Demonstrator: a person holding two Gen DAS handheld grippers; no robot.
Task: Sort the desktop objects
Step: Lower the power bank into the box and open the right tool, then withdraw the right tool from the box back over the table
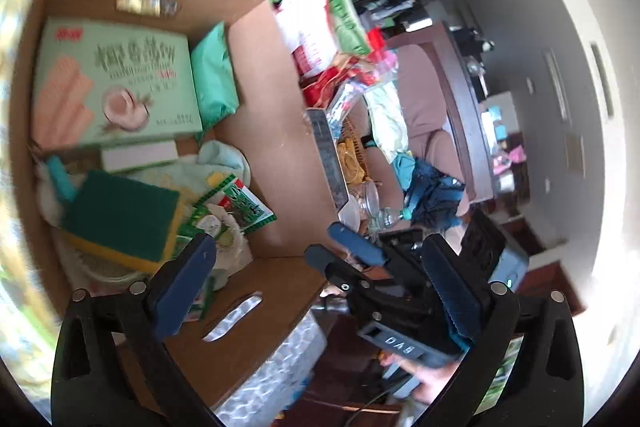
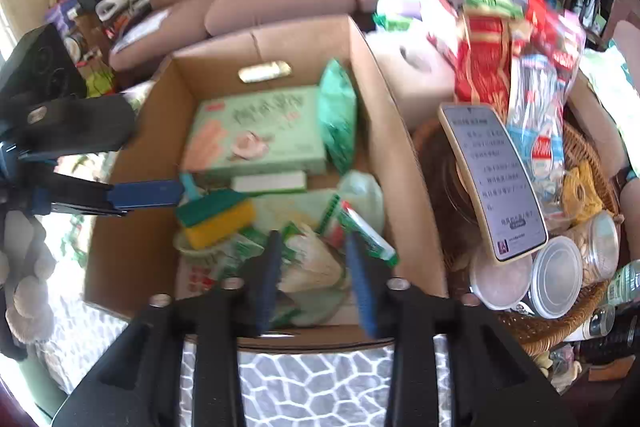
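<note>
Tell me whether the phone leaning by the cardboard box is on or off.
On. The phone leans against the wicker basket with its screen lit white, showing lines of dark text.

Left tongs [image 1: 316, 283] gape over cardboard box [image 1: 264, 115] holding sponge [image 1: 124, 219].

Cardboard box [image 2: 400, 163] on patterned tablecloth [image 2: 320, 383]

In the cardboard box [image 2: 376, 115], the sponge [image 2: 218, 217] lies before the wafer box [image 2: 256, 135]; the basket [image 2: 592, 155] sits right.
</note>
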